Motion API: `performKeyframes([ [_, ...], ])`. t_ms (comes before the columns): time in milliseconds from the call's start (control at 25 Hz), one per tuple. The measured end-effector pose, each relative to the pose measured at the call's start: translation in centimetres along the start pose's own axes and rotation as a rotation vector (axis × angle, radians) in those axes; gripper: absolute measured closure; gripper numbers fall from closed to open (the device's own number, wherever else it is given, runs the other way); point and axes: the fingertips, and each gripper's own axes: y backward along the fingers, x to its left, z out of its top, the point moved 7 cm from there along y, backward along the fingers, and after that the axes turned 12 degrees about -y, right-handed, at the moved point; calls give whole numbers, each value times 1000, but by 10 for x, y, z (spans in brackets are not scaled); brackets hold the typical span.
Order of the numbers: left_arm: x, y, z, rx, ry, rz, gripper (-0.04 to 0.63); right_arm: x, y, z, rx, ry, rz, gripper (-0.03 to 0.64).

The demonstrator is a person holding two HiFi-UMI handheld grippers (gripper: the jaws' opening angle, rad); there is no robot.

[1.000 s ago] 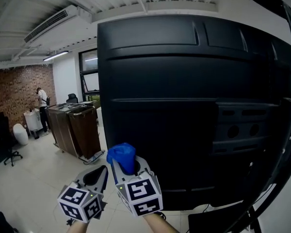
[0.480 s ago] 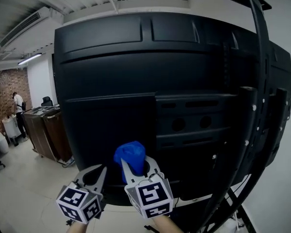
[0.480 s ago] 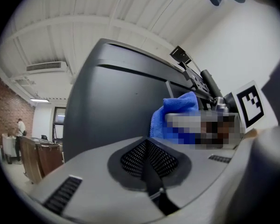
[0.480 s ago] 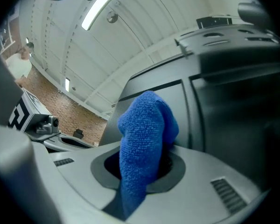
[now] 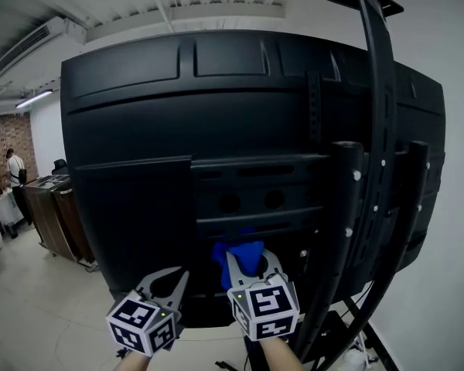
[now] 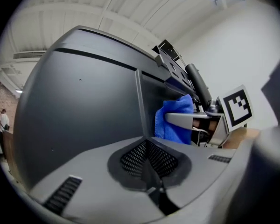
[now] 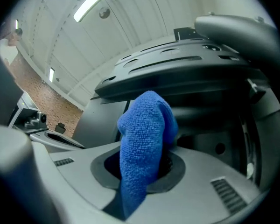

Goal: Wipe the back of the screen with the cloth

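The black back of a large screen fills the head view, mounted on a black stand. My right gripper is shut on a bunched blue cloth, which is held against the lower part of the screen's back, below the recessed mounting panel. The cloth stands up from the jaws in the right gripper view. My left gripper hangs shut and empty to the left of it, close to the screen's lower edge. The left gripper view shows the cloth to the right of the screen's back.
The stand's black posts rise just right of my right gripper. Brown cabinets stand far left on the pale floor, with a person beyond them by a brick wall. A white wall lies to the right.
My right gripper has carried the cloth rightward along the screen's lower back, toward the stand. The view has shifted the same way, and the left gripper followed.
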Motion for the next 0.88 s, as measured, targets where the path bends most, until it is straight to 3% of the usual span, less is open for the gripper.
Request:
performKeyframes([
  [320,3,9,-6,27,1,27,589,17,4,-3,-9,-18,52,565],
  [560,35,38,-25,51,26,106,589,94,-12,-21,-23,-41,231,565],
  [680,56,62,-39,72,46,156,589,136,-25,-39,18,-75,315,565],
  [880,93,103,-63,115,59,246,589,191,-51,-72,58,-108,402,565],
])
